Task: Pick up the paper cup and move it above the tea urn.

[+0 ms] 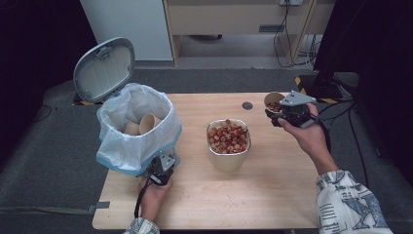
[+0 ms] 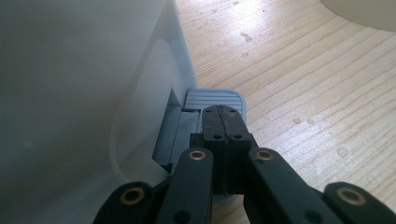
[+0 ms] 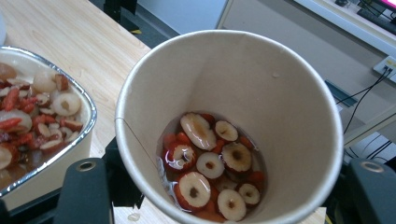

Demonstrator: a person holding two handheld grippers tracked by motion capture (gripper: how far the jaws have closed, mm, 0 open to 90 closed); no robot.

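Observation:
A white pedal bin (image 1: 136, 131) lined with a plastic bag stands at the table's left with its grey lid (image 1: 104, 68) raised. Paper cups (image 1: 146, 124) lie inside it. My left gripper (image 1: 163, 168) is at the bin's foot; in the left gripper view it (image 2: 223, 114) is shut, its tips resting on the grey pedal (image 2: 217, 99). At the right, above the table, my right gripper (image 1: 285, 111) is shut on a paper cup (image 1: 273, 101). In the right gripper view that paper cup (image 3: 280, 93) holds sliced red dates (image 3: 210, 165) in liquid.
A foil tray (image 1: 228, 158) full of date slices and red berries stands at the table's middle; its rim (image 3: 88, 109) lies just left of the held cup. A small dark disc (image 1: 247, 105) sits near the far edge. Cables and cabinets lie beyond the table.

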